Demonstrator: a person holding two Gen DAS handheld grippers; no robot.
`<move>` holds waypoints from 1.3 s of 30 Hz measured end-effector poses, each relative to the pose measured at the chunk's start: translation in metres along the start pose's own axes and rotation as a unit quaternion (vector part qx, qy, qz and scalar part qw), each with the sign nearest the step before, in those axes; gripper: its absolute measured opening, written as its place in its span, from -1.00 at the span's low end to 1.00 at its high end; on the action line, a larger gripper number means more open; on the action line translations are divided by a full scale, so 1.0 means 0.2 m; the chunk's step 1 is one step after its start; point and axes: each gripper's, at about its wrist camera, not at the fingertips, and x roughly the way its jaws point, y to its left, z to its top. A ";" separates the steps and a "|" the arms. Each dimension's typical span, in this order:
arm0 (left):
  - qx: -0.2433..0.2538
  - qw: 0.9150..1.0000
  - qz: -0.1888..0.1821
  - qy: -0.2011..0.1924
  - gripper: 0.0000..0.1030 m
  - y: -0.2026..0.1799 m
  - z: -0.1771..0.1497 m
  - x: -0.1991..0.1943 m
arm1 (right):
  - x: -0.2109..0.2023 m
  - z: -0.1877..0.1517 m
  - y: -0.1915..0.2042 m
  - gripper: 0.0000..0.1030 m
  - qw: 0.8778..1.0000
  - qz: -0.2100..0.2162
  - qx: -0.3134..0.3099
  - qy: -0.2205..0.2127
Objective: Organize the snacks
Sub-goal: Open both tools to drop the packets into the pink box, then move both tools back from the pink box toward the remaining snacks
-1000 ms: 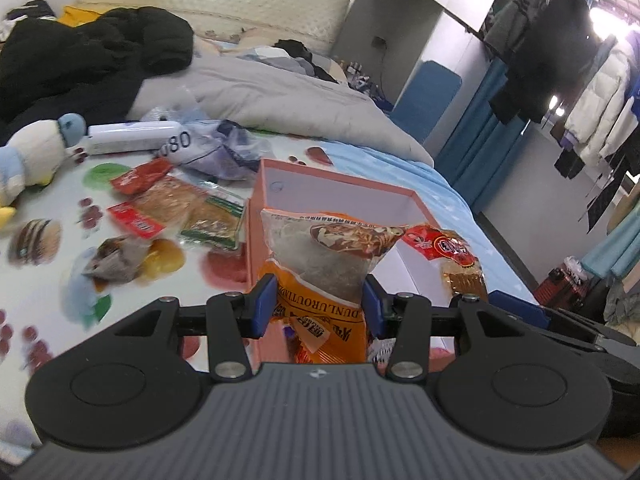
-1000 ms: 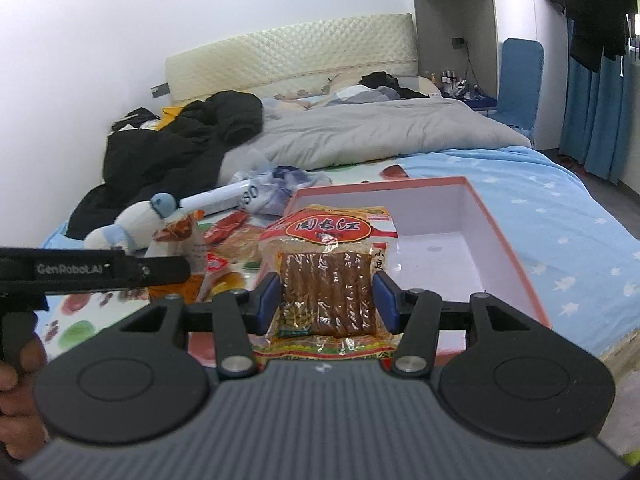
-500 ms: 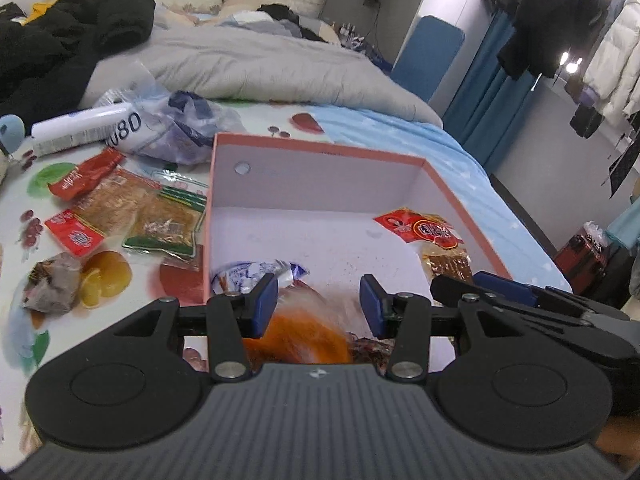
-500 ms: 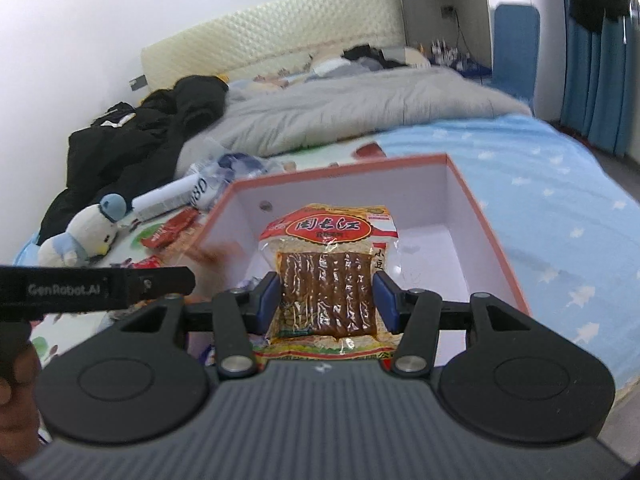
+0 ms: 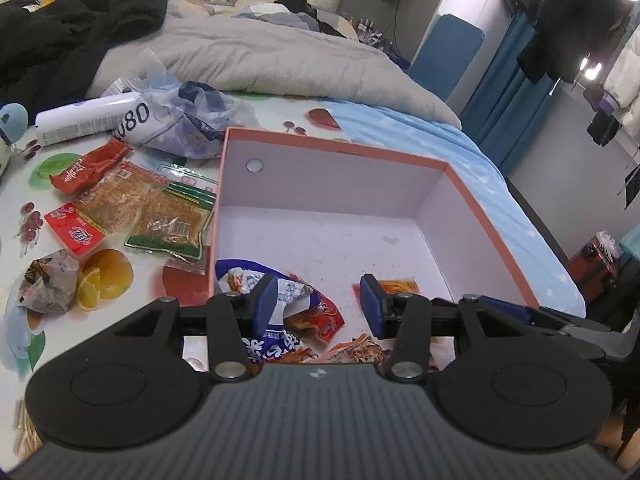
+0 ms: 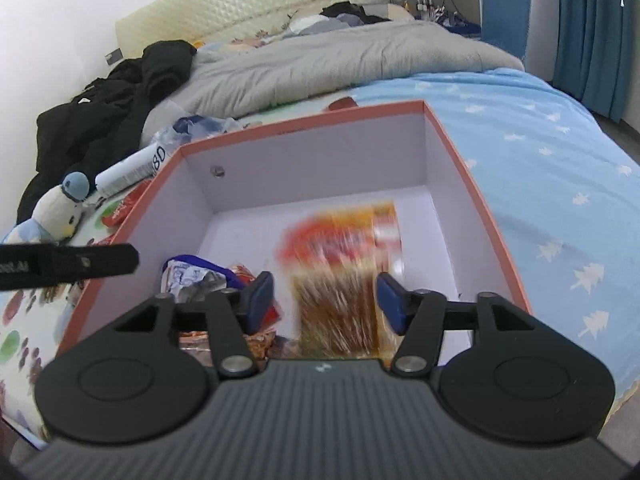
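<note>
A pink-rimmed cardboard box (image 5: 336,144) (image 6: 300,124) lies open on the bed. My left gripper (image 5: 318,292) hangs open over its near end, with nothing between the pads. Below it lie a blue-and-white packet (image 5: 248,276) (image 6: 188,272), a red packet (image 5: 320,320) and an orange one (image 5: 396,286). My right gripper (image 6: 324,288) is over the box too, its jaws opening. The sausage packet (image 6: 340,264) is blurred between them, dropping free of the pads. More snacks lie left of the box: a green-edged packet (image 5: 172,224), a red packet (image 5: 88,168), a red sachet (image 5: 74,232).
A white tube (image 5: 84,120) and a crumpled plastic bag (image 5: 188,120) lie beyond the snacks. A plush toy (image 6: 60,212) sits at the left. Grey duvet (image 5: 260,56) and black clothes (image 5: 72,28) cover the far bed. The left gripper's body (image 6: 68,264) juts in beside the box.
Both grippers came down over the box. The left one let go of its orange bag, which fell inside. The right jaws have widened and the sausage packet is slipping down.
</note>
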 end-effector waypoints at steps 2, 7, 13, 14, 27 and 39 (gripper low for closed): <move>0.000 1.000 0.000 -0.007 0.00 0.00 -0.01 -0.04 | -0.01 0.00 0.00 0.57 1.000 0.006 0.003 0.001; 0.004 1.000 0.000 -0.021 0.00 0.00 -0.05 -0.18 | -0.10 -0.02 0.03 0.59 1.000 0.006 0.001 -0.017; 0.016 0.999 0.004 -0.040 0.00 0.00 -0.13 -0.38 | -0.25 -0.08 0.12 0.58 0.999 0.027 -0.001 -0.044; 0.018 0.999 0.006 -0.042 0.00 0.00 -0.14 -0.41 | -0.28 -0.10 0.14 0.59 0.998 0.030 -0.002 -0.048; 0.010 0.996 0.060 -0.070 0.03 0.14 -0.32 -0.83 | -0.58 -0.23 0.40 0.58 0.993 0.072 -0.034 -0.083; -0.004 0.993 0.081 -0.081 0.15 0.32 -0.49 -1.13 | -0.73 -0.37 0.64 0.58 0.988 0.106 -0.071 -0.085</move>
